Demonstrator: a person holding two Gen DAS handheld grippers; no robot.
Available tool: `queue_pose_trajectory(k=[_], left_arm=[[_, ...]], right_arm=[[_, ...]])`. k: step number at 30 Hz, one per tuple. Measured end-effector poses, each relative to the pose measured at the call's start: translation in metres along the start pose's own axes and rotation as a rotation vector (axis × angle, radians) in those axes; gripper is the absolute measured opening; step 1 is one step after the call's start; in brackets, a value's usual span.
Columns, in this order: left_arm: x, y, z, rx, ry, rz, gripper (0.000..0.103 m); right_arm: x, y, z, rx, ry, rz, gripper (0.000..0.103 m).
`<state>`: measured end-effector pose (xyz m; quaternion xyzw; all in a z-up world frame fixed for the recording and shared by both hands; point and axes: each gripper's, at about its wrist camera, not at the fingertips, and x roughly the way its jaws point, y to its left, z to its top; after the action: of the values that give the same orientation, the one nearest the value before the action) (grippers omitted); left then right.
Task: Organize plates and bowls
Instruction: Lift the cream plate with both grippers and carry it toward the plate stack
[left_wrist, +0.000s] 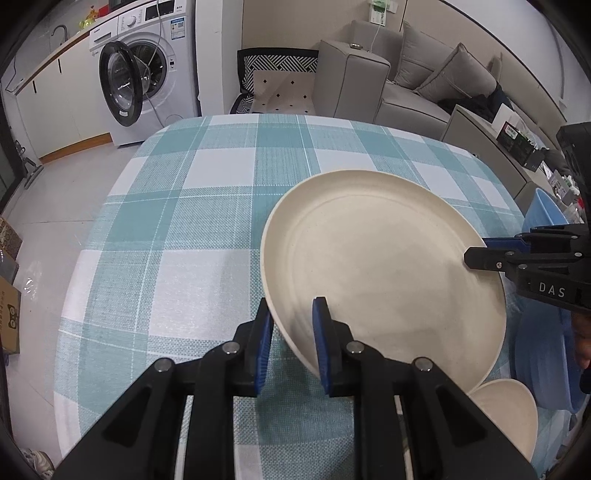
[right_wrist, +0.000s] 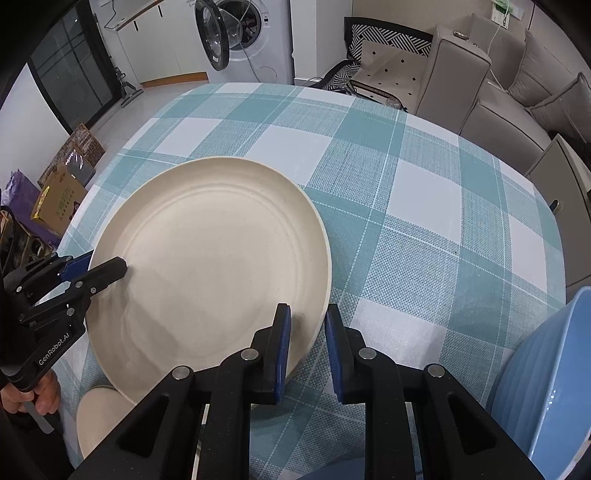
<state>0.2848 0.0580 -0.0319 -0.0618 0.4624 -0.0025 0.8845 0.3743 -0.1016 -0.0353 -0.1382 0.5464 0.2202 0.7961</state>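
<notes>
Left wrist view: the left gripper (left_wrist: 293, 321) is clamping the near rim of the cream plate (left_wrist: 384, 273), which is tilting above the checked tablecloth (left_wrist: 184, 221). Right wrist view: the right gripper (right_wrist: 307, 325) is pinching the plate's opposite rim, beside a blue bowl (right_wrist: 554, 376).

The matt, faintly speckled cream plate (left_wrist: 384, 266) sits above a woven checked tablecloth (left_wrist: 184, 221).

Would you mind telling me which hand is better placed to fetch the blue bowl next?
Probably right: the blue bowl sits beside the right gripper; the cream plate lies between it and the left gripper.
</notes>
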Motion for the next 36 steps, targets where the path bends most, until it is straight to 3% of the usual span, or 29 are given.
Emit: queue_pose_trajectory(k=[22,36], left_arm=[[-0.051,-0.008,0.002,0.013,-0.084,-0.002,0.020],[-0.081,-0.017,-0.016,0.026,-0.116,-0.013,0.020]], right_arm=[[-0.064,0.007,-0.012,0.017,-0.125,0.014,0.019],[-0.097,0.011,-0.035,0.031,-0.188,0.040,0.019]])
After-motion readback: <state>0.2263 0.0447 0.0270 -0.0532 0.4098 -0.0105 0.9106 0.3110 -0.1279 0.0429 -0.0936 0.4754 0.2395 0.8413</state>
